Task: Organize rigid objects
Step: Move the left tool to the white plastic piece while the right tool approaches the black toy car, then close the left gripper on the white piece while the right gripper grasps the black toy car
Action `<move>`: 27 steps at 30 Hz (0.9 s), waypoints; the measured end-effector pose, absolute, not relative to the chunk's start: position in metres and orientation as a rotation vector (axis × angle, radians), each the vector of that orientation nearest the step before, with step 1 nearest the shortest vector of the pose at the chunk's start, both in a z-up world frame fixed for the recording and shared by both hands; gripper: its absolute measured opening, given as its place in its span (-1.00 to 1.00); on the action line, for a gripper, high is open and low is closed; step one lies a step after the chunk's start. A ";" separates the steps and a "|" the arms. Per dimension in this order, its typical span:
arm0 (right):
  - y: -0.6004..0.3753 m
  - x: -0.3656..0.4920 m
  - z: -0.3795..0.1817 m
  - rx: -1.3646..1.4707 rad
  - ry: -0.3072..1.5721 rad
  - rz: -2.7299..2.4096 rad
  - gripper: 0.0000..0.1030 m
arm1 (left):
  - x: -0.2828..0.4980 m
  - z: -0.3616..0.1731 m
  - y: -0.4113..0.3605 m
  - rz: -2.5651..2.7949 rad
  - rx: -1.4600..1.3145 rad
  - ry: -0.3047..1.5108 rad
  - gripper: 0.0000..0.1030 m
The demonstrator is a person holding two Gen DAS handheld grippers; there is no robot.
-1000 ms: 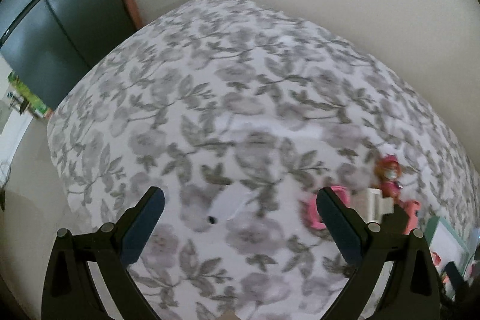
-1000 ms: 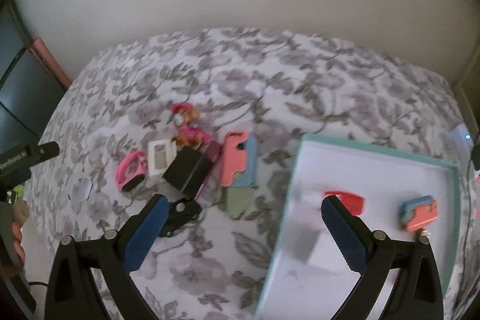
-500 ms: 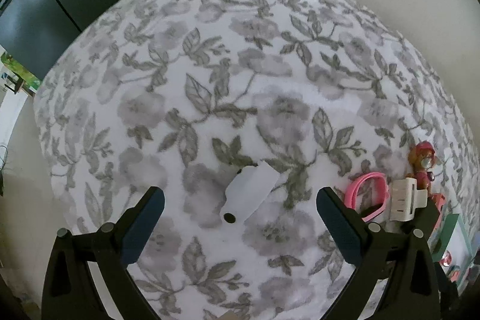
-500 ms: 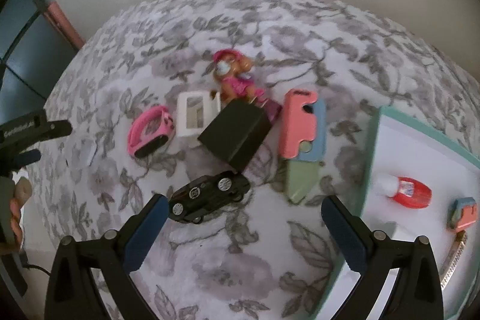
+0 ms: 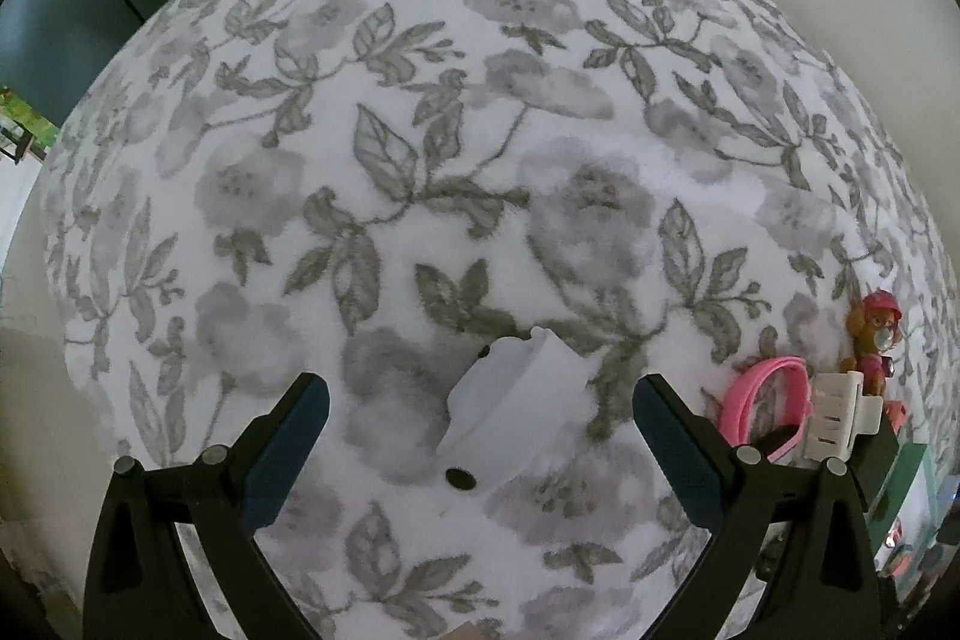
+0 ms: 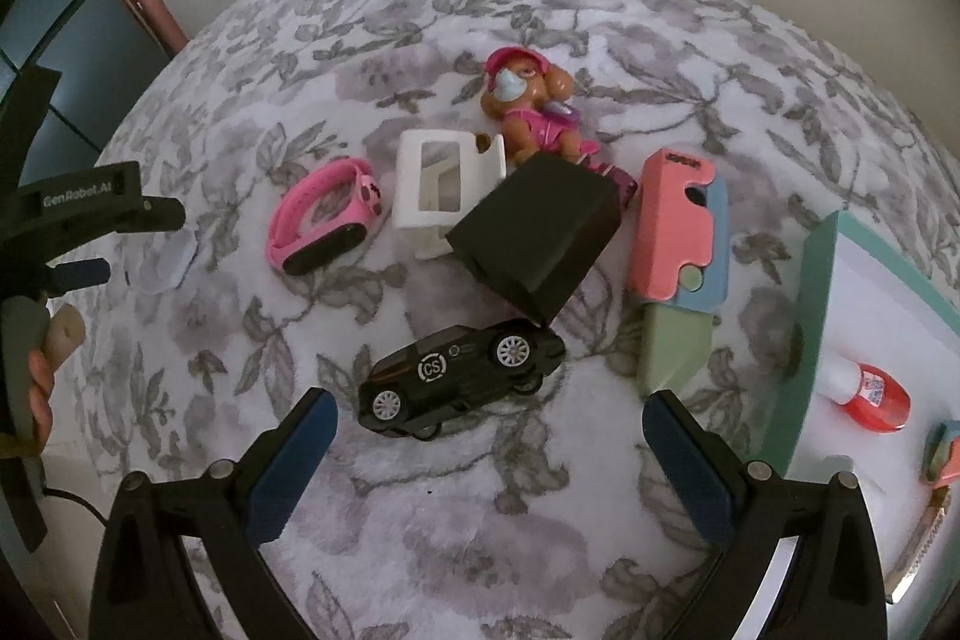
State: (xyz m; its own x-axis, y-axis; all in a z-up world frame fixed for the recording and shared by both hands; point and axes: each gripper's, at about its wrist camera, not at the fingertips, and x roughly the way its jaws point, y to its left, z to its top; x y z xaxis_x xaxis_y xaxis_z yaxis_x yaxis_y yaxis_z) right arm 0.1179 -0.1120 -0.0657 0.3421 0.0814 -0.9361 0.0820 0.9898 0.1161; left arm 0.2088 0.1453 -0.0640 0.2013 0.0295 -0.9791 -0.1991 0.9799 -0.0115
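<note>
A white plastic case lies on the floral blanket, right between the open fingers of my left gripper. In the right wrist view a black toy car lies just ahead of my open right gripper. Behind the car sit a black box, a white clip, a pink wristband, a dog figure in pink and a pink and blue toy knife. The same white case shows at the far left, under the left gripper's body.
A teal-rimmed white tray stands at the right, holding a red and white bottle and other small items. A hand grips the left tool at the left edge. The blanket drops off at its left side, with a wall behind.
Both grippers have come down and forward. The white case has slid in between the left fingers, and the black car now sits close in front of the right fingers.
</note>
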 end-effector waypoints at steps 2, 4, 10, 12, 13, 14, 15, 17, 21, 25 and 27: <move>-0.111 0.118 -0.068 0.151 1.228 0.004 1.00 | 0.212 -0.069 0.147 0.165 -0.156 1.368 0.96; -0.109 0.119 -0.070 0.141 1.228 0.008 1.00 | 0.214 -0.074 0.150 0.167 -0.162 1.373 0.96; -0.105 0.122 -0.079 0.149 1.240 0.022 1.00 | 0.220 -0.085 0.146 0.157 -0.150 1.386 0.96; -0.104 0.122 -0.082 0.143 1.244 0.024 1.00 | 0.222 -0.090 0.145 0.155 -0.155 1.391 0.96; -0.103 0.122 -0.082 0.134 1.242 0.024 1.00 | 0.220 -0.093 0.142 0.154 -0.160 1.393 0.96; -0.103 0.122 -0.082 0.127 1.239 0.024 1.00 | 0.220 -0.095 0.142 0.155 -0.164 1.394 0.96; -0.103 0.122 -0.082 0.124 1.237 0.024 1.00 | 0.221 -0.096 0.143 0.158 -0.164 1.393 0.96; -0.102 0.123 -0.082 0.126 1.232 0.023 1.00 | 0.221 -0.099 0.143 0.162 -0.161 1.389 0.96; -0.099 0.130 -0.084 0.121 1.224 0.016 0.98 | 0.221 -0.105 0.137 0.155 -0.154 1.388 0.82; -0.100 0.133 -0.081 0.113 1.203 -0.008 0.75 | 0.221 -0.100 0.131 0.152 -0.116 1.379 0.47; -0.103 0.132 -0.079 0.113 1.198 -0.019 0.65 | 0.222 -0.097 0.127 0.145 -0.106 1.367 0.15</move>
